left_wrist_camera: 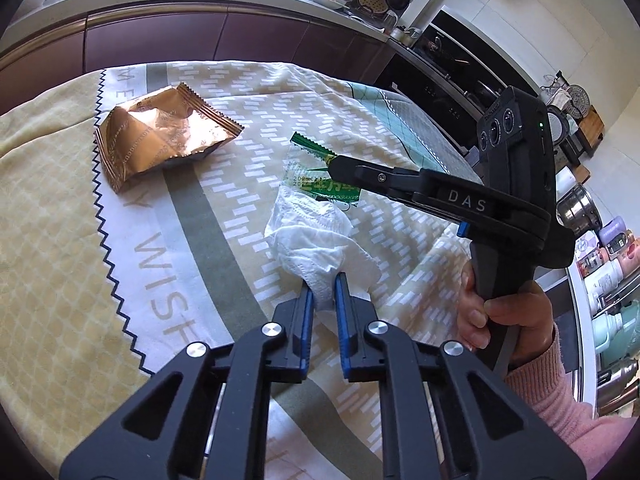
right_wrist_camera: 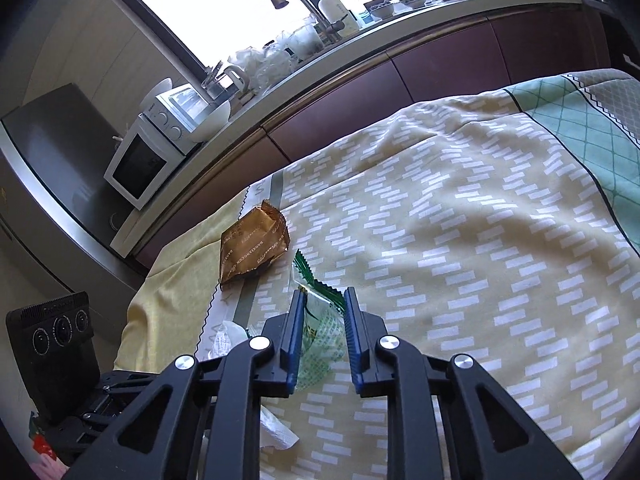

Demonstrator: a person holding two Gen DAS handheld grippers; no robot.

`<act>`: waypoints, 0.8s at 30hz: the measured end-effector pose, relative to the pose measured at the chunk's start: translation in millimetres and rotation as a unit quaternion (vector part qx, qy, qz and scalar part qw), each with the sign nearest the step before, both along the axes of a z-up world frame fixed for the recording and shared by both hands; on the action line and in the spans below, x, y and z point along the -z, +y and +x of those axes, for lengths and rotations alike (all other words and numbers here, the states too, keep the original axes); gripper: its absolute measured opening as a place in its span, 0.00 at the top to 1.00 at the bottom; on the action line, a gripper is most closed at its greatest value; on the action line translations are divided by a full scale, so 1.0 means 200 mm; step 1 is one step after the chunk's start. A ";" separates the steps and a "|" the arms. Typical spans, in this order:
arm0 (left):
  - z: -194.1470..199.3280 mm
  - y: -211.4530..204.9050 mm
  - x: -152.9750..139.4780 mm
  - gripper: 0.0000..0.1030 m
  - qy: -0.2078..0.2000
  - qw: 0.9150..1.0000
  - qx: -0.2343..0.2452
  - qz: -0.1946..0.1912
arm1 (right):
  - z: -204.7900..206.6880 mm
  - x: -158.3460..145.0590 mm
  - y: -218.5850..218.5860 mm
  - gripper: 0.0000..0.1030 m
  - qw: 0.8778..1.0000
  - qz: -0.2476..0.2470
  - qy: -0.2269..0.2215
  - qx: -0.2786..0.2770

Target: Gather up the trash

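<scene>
A crumpled white tissue lies on the patterned tablecloth, and my left gripper is shut on its near end. Just beyond it sits a clear green-printed wrapper. My right gripper reaches onto it from the right. In the right wrist view the green wrapper is bunched between the blue pads, and my right gripper is shut on it. A crinkled copper-coloured snack wrapper lies loose farther left, also seen as the copper wrapper beyond the right gripper's tips.
A hand in a pink sleeve holds the right gripper's handle. Dark cabinet fronts and a counter crowded with dishes run behind the table. A microwave stands at the left. The cloth stretches away to the right.
</scene>
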State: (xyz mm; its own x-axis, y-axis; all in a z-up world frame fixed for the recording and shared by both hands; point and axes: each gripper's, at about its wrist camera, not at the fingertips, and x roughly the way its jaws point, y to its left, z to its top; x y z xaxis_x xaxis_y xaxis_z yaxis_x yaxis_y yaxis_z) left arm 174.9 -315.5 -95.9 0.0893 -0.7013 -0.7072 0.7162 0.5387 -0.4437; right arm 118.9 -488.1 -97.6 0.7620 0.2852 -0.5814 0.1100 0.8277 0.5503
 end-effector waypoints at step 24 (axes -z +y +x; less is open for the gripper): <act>-0.13 0.67 -0.31 0.91 -0.071 0.995 -0.059 -0.049 | -0.08 -0.25 0.39 0.93 0.995 -0.004 -0.080 -0.061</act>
